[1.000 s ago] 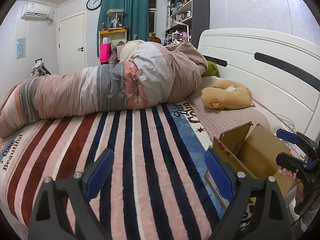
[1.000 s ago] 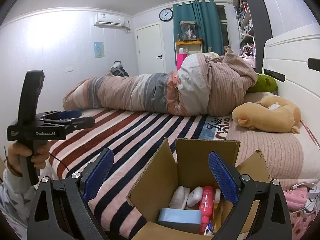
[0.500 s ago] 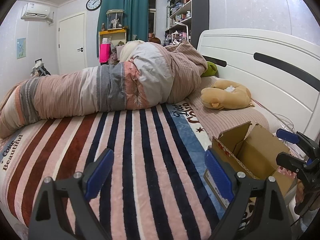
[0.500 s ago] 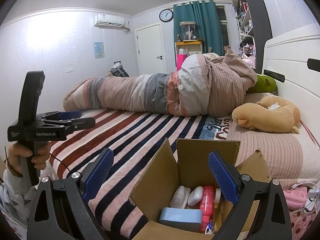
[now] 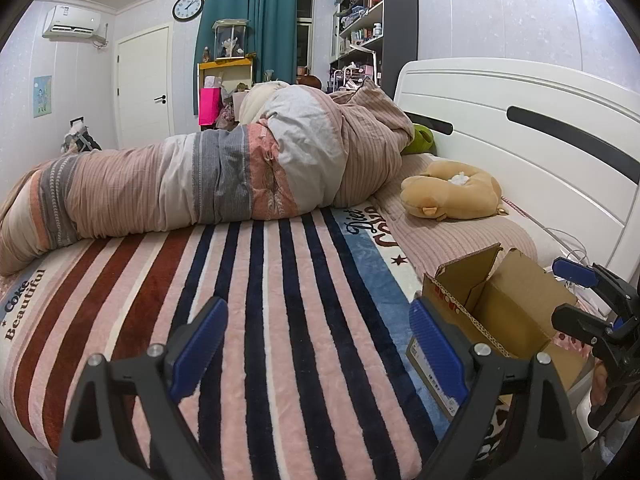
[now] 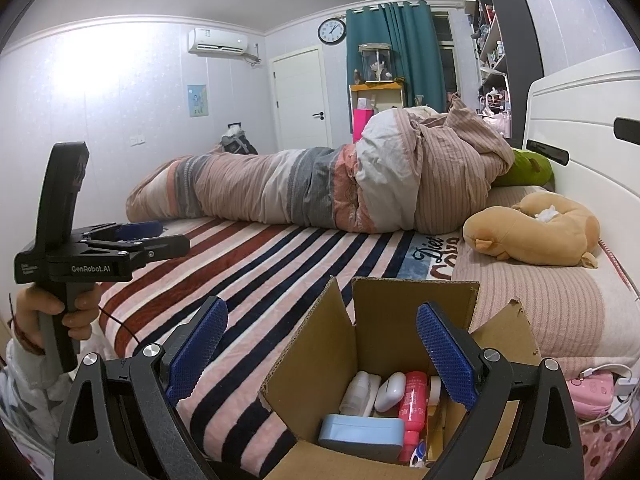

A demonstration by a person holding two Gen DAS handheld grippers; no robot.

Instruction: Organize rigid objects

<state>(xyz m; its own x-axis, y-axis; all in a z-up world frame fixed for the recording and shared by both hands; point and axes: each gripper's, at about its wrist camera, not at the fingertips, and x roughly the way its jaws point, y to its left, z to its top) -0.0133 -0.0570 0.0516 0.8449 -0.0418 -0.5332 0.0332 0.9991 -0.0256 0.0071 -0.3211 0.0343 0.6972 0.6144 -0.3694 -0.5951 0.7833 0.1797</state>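
Observation:
An open cardboard box (image 6: 384,320) stands at the near edge of the bed, right below my right gripper (image 6: 322,354), which is open and empty. Inside it lie a light blue case (image 6: 362,432), a red bottle (image 6: 414,408), a white bottle (image 6: 360,394) and a white rounded case (image 6: 390,390). In the left wrist view the box (image 5: 504,308) sits to the right of my left gripper (image 5: 316,354), which is open and empty above the striped blanket (image 5: 280,300). My right gripper also shows in the left wrist view (image 5: 576,292), and my left gripper in the right wrist view (image 6: 144,238).
A rolled duvet (image 5: 224,176) lies across the far side of the bed. A tan plush toy (image 5: 452,188) and a green plush (image 5: 422,138) lie by the white headboard (image 5: 520,128). A pink item and cables (image 6: 596,394) lie right of the box.

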